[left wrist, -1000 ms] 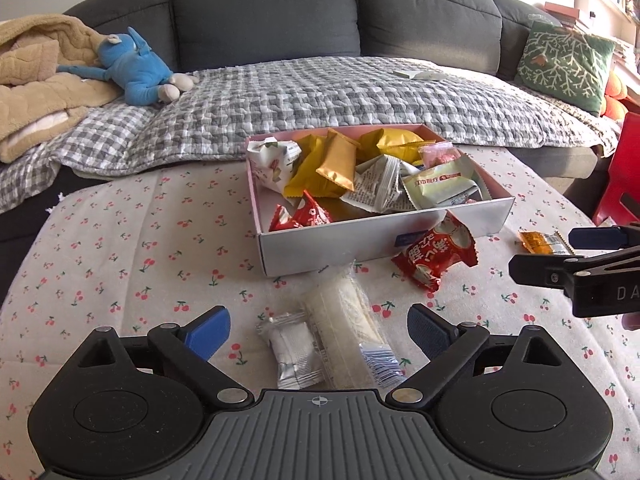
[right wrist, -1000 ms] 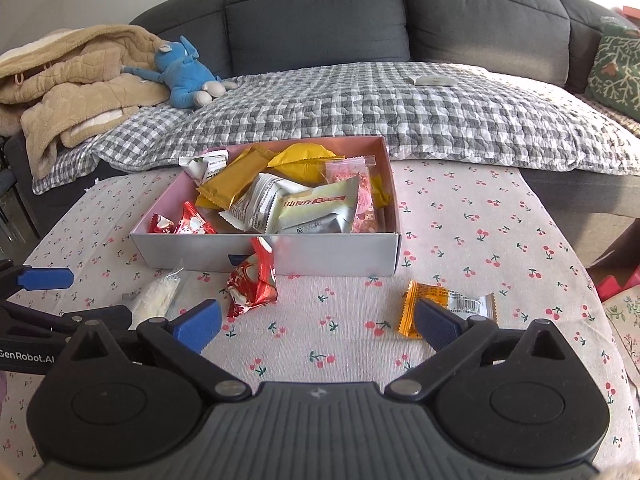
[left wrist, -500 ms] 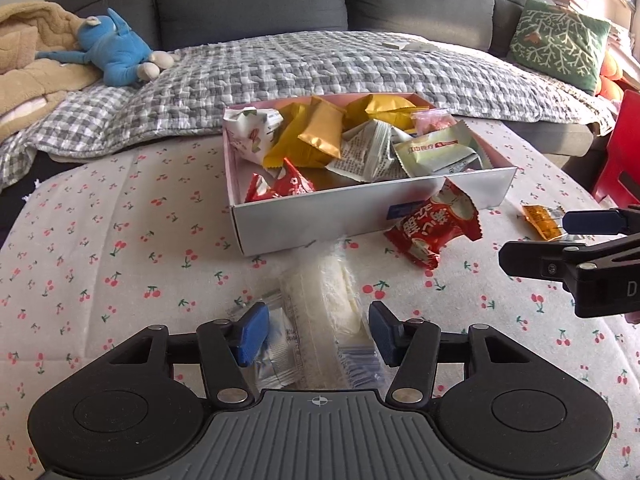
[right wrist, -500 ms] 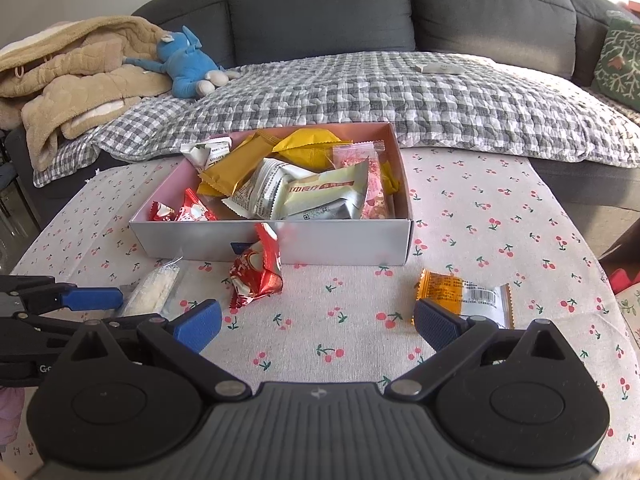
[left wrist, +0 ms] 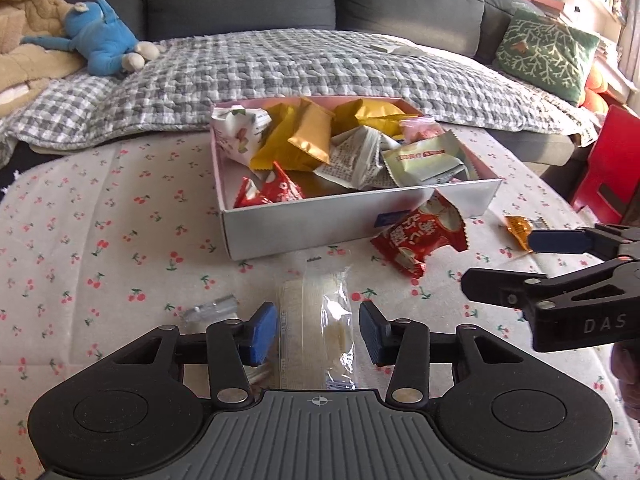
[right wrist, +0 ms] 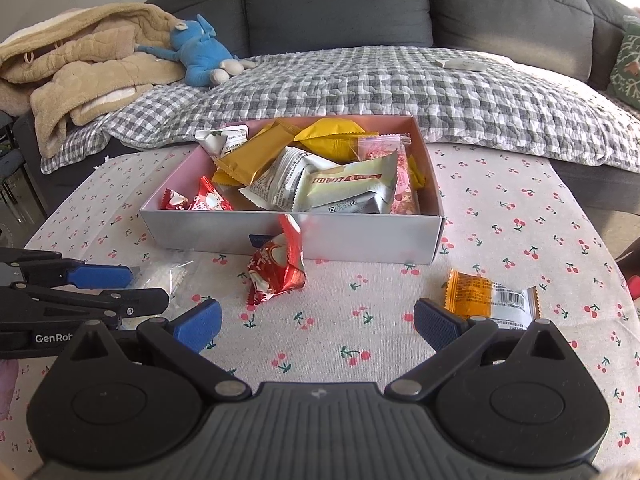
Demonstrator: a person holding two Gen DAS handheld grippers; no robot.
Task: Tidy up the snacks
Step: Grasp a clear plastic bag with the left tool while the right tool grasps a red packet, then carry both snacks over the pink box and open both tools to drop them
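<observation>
A white cake packet (left wrist: 316, 336) lies on the cherry-print tablecloth, between the pads of my left gripper (left wrist: 318, 332). Its jaws are closing on the packet; the pads stand close to its sides without clearly pressing. In the right wrist view the left gripper (right wrist: 148, 286) shows side-on over the same packet (right wrist: 168, 276). My right gripper (right wrist: 316, 326) is open wide and empty above the cloth, with an orange packet (right wrist: 490, 294) just beyond its right pad. A red packet (right wrist: 276, 268) leans on the front wall of the snack box (right wrist: 360, 240), which holds several packets.
A small clear-wrapped snack (left wrist: 208, 312) lies left of the left gripper. The right gripper (left wrist: 498, 260) reaches in from the right near the orange packet (left wrist: 518, 228). A grey sofa with a checked blanket (right wrist: 380, 80), a blue plush toy (right wrist: 200, 48) and a red chair (left wrist: 608, 168) border the table.
The left gripper's jaws have narrowed from wide open to close around the white cake packet, and it has tipped slightly lower. The right gripper has stayed open and has hardly moved.
</observation>
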